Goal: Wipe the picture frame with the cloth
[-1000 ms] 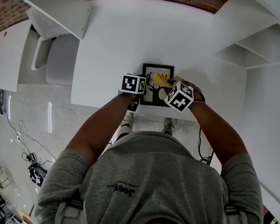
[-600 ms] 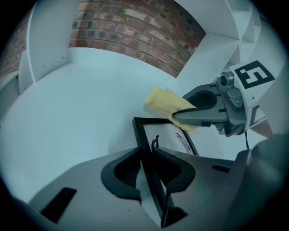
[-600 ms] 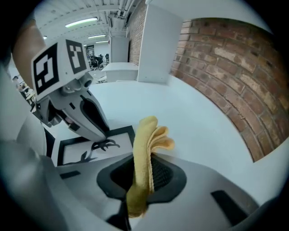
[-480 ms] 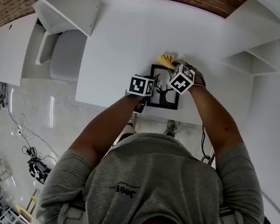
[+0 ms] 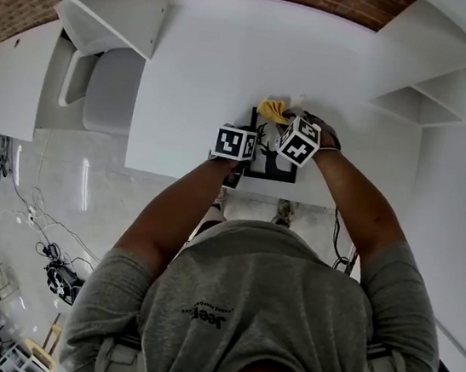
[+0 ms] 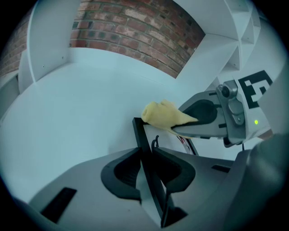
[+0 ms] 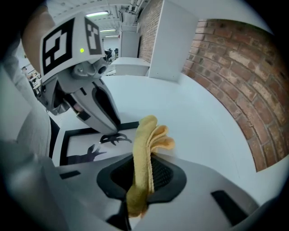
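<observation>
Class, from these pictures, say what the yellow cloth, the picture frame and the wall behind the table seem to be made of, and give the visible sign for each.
Yellow cloth: soft fabric, possibly microfibre; it folds and droops in layers.
Picture frame: black, matt, straight-edged moulding; wood or plastic, the look leaves it open.
Wall: bare reddish brick, rough, with pale mortar joints showing.

Pic frame (image 5: 269, 157) is lying face up on white table (image 5: 218, 50), nr its front edge: black border, white print w/ dark antlered silhouette. One edge is sitting clamped btwn jaws of left gripper (image 6: 145, 159). Cloth (image 5: 271, 109) is yellow, folded into a bunched strip, being pinched by right gripper (image 7: 143, 163); free end is fanning out at frame's far corner.
</observation>
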`<state>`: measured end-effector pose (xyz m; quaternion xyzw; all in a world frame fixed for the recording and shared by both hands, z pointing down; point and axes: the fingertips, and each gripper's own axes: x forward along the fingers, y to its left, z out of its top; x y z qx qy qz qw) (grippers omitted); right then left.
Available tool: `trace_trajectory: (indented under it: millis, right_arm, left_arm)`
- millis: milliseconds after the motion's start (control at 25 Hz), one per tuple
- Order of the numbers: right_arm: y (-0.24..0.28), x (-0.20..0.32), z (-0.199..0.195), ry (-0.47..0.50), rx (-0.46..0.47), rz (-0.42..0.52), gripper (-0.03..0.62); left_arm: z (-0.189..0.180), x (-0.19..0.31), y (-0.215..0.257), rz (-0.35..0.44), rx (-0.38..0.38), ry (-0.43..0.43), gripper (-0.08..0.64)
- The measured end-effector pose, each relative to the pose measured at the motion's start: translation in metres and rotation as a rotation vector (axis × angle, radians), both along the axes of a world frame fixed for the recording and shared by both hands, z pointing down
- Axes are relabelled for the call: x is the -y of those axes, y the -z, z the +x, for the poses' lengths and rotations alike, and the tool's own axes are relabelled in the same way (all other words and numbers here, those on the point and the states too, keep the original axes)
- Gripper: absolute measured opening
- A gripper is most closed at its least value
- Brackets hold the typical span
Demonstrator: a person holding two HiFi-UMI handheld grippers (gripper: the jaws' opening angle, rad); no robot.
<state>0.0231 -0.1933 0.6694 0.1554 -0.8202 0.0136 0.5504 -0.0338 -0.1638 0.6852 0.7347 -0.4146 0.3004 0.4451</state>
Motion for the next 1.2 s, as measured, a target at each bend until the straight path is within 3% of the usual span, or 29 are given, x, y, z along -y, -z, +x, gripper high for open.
trace_trajectory:
  millis: [960, 1200]
  right_arm:
    - [-0.001, -0.146, 0.003, 0.162, -0.038, -0.182, 0.058]
    - [-0.005, -0.154, 0.003, 0.188, -0.055, -0.170, 0.058]
  left_arm:
    - [-0.002, 0.000, 0.000, -0.002, 0.004, 0.018, 0.103]
    - [-0.002, 0.001, -0.001, -0.001, 0.002, 0.022, 0.103]
